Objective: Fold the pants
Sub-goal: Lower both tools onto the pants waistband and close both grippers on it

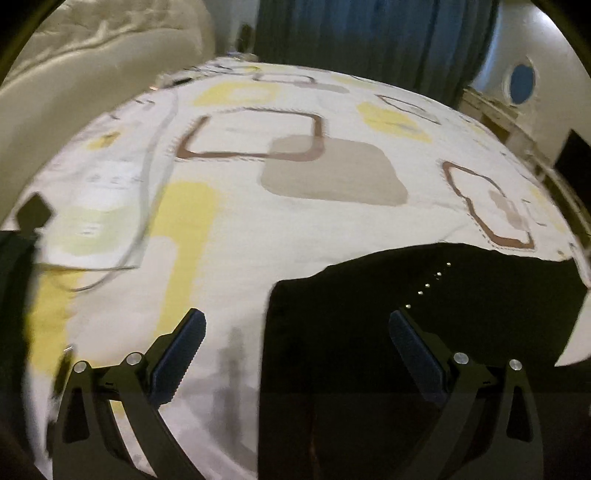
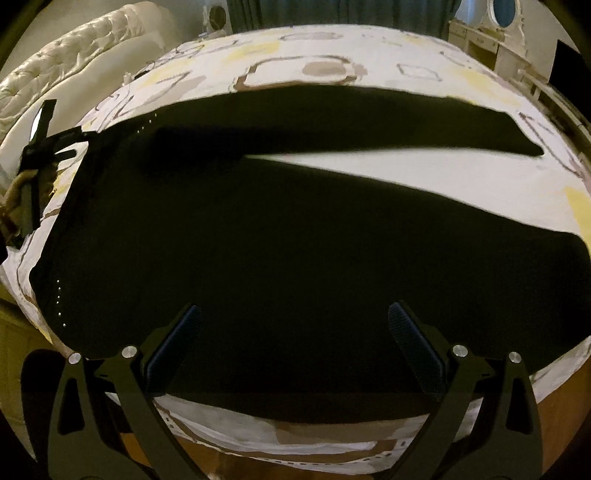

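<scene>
Black pants [image 2: 258,240] lie spread flat on a patterned bedsheet [image 2: 443,177], waist at the left, two legs running right with a wedge of sheet between them. My right gripper [image 2: 295,314] is open, hovering above the near leg. In the left wrist view the waist end of the pants [image 1: 424,332] with a row of small studs fills the lower right. My left gripper [image 1: 295,321] is open over the pants' left edge, its right finger above the cloth, its left finger above the sheet. The left gripper also shows at the left in the right wrist view [image 2: 40,147].
A cream tufted headboard [image 1: 74,74] stands at the left of the bed. Blue curtains [image 1: 369,37] hang at the far side. A white dresser with an oval mirror [image 2: 502,14] stands at the far right. The wooden floor [image 2: 229,458] shows below the bed's near edge.
</scene>
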### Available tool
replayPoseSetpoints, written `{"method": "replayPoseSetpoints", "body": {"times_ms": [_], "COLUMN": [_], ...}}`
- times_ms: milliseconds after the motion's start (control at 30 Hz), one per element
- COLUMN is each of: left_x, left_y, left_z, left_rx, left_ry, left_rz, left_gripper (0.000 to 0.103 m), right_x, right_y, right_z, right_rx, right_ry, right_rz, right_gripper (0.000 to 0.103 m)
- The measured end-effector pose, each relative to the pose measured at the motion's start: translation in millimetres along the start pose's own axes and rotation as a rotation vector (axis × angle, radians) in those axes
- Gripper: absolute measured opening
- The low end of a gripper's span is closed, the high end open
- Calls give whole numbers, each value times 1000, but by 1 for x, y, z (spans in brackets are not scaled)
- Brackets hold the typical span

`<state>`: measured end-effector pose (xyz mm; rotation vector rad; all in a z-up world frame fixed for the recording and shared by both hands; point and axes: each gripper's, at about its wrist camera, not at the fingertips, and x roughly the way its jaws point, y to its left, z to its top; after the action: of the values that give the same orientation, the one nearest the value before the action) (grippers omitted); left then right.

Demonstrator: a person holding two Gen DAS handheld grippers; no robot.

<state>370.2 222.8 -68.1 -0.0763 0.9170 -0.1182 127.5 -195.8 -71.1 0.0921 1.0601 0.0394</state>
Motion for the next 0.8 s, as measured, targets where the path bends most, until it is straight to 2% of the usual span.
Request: {"method": "replayPoseSetpoints", "body": {"times_ms": [133,300,333,367,400,433,467,633,800], "left_x": [21,32,34,36,38,41,41,39,36], "left_y": [1,10,10,10,10,13,13,10,12], "left_z": [5,10,10,10,10,8,8,9,14], "left_rx": [25,6,7,16,26,-1,-13,7,-11], "left_ry": [20,64,78,85,103,127,126,131,130], "left_rz": [-9,-22,-17,-27,-71,-135,-151,-171,-206], "left_gripper": [99,98,93,54,39,31,24,15,11], "right_x": [12,17,18,18,18,19,19,16,12], "right_y": [1,2,2,2,3,3,4,8,4], "right_z": [-1,-2,-2,-1,-1,-1,0,4,30], "right_rx": [14,17,17,18,19,19,17,3,-33], "right_ry": [35,50,49,48,48,48,47,49,38], "right_rz": [24,32,34,36,38,39,42,66,219], "right_gripper": [101,101,101,101,101,101,101,101,101]}}
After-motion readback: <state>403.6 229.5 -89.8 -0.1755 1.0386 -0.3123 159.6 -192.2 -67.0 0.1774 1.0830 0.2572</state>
